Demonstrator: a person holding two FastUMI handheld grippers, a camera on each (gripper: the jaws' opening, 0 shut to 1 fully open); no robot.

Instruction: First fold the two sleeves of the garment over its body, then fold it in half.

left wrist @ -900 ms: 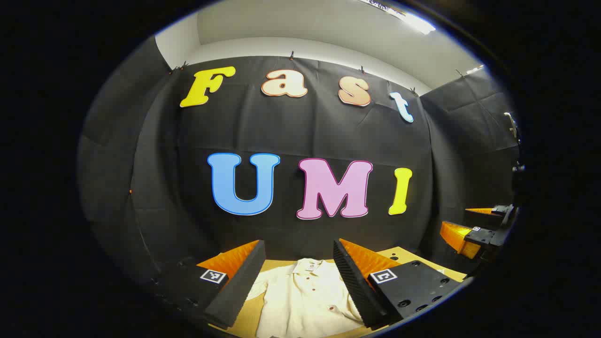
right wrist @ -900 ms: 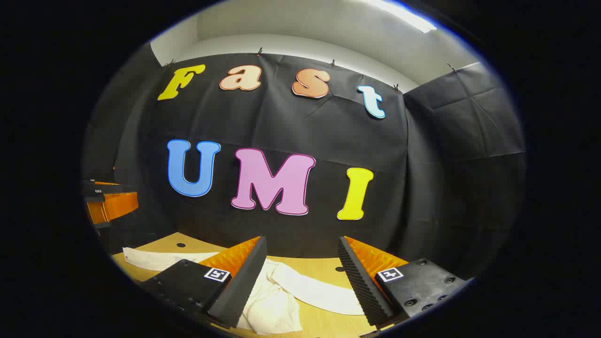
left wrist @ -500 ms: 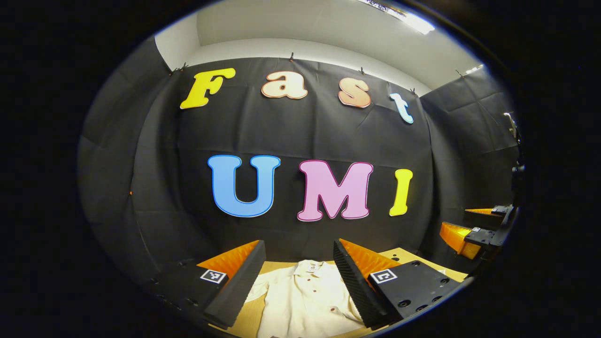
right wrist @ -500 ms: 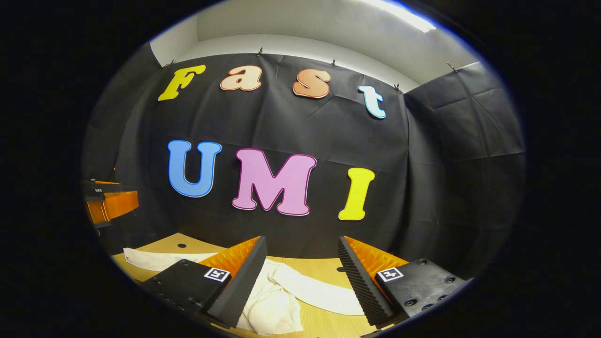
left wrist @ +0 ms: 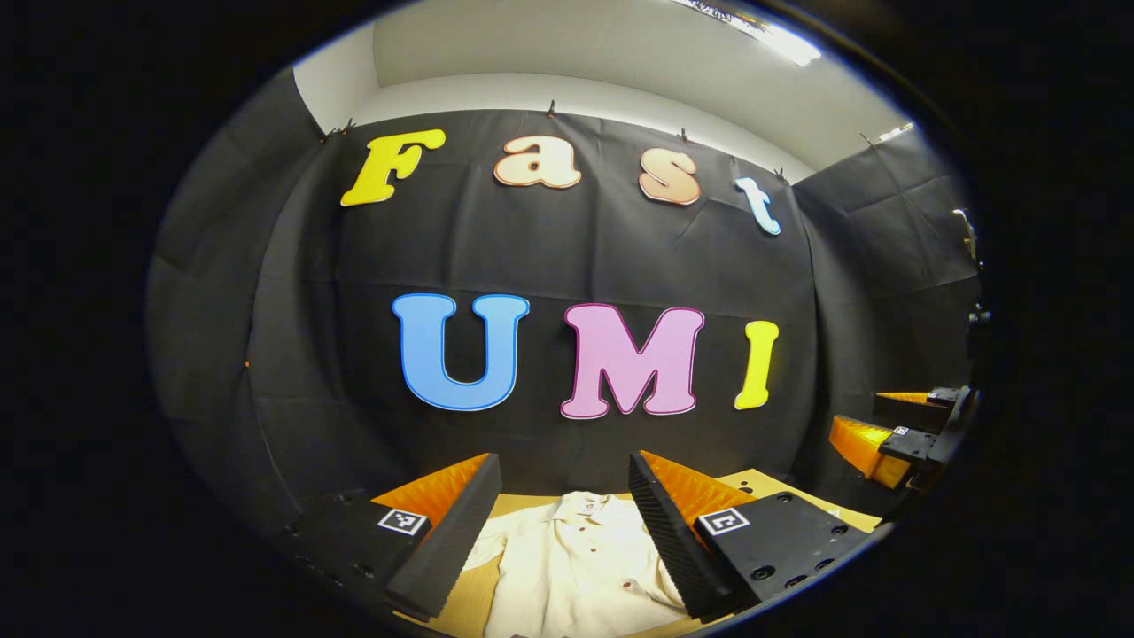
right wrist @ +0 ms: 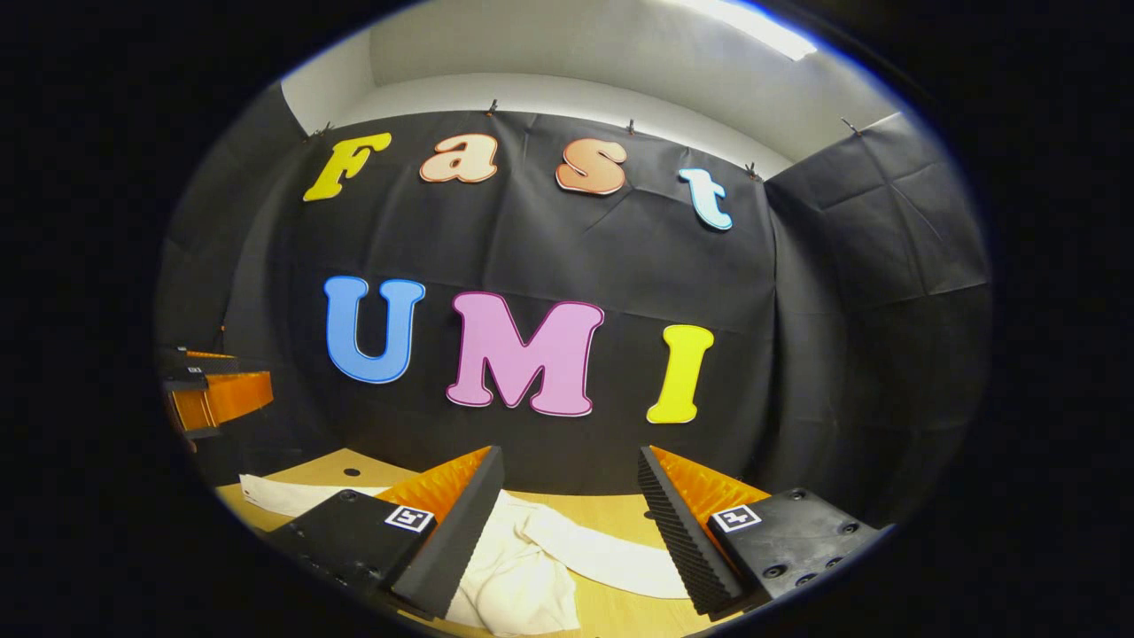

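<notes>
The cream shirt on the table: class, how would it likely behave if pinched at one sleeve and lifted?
Probably floppy: the shirt lies flat on the wooden table, and its sleeve curves loosely with soft creases. It looks thin, so likely light. Lifted at one point, the rest would probably sag and drag.

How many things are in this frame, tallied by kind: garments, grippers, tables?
Garments: 1, a cream shirt lying on the table.
Grippers: 2, the left gripper and the right gripper, both with jaws apart above the shirt.
Tables: 1, the wooden table.
Total: 4
</notes>
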